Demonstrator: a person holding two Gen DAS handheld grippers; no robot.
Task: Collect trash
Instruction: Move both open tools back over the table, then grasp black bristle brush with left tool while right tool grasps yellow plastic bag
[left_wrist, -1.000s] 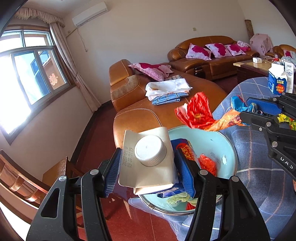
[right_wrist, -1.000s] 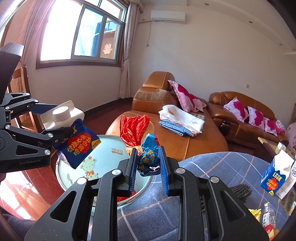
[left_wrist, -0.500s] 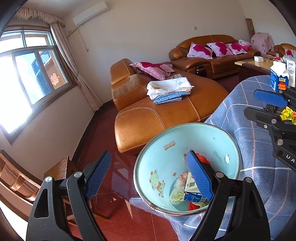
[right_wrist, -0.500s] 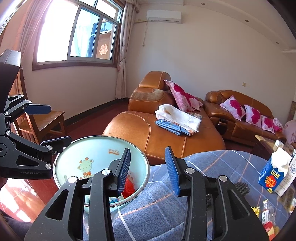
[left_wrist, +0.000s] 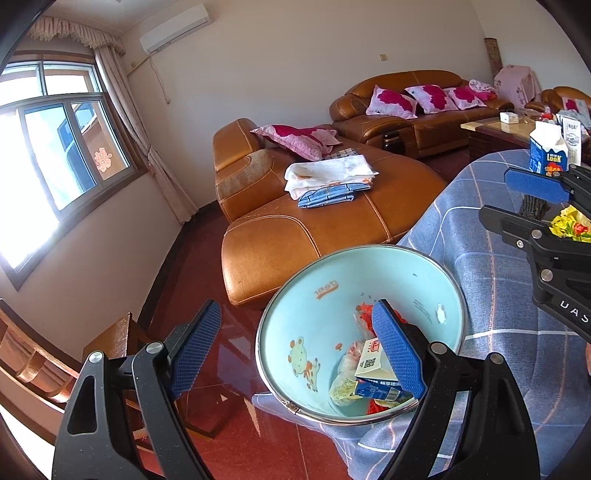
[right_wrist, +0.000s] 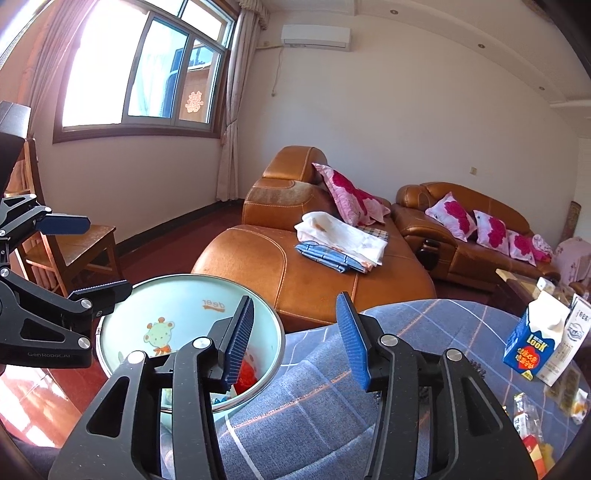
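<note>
A light-blue basin (left_wrist: 321, 295) with cartoon animals stands at the edge of the blue checked tablecloth (left_wrist: 491, 280). In it lie a carton (left_wrist: 371, 371), red wrappers (left_wrist: 364, 314) and pale wrappers. My left gripper (left_wrist: 295, 350) hangs open over the basin's near-left rim with nothing between its fingers. My right gripper (right_wrist: 295, 334) is over the basin's right rim (right_wrist: 275, 325) and the cloth; its jaws are opening and empty. The right gripper also shows from the side (left_wrist: 535, 199) in the left wrist view, and the left gripper (right_wrist: 83, 254) in the right wrist view.
On the cloth stand a blue "Look" carton (right_wrist: 532, 339) and a white carton (right_wrist: 570, 339), with loose wrappers (right_wrist: 528, 417) near them. An orange leather sofa (left_wrist: 325, 218) with folded cloths lies beyond the basin. A wooden chair (right_wrist: 70, 251) stands at left on the red floor.
The left gripper opened and its carton dropped into the basin. The right gripper opened and let go of the red and blue wrappers, which fell in too.
</note>
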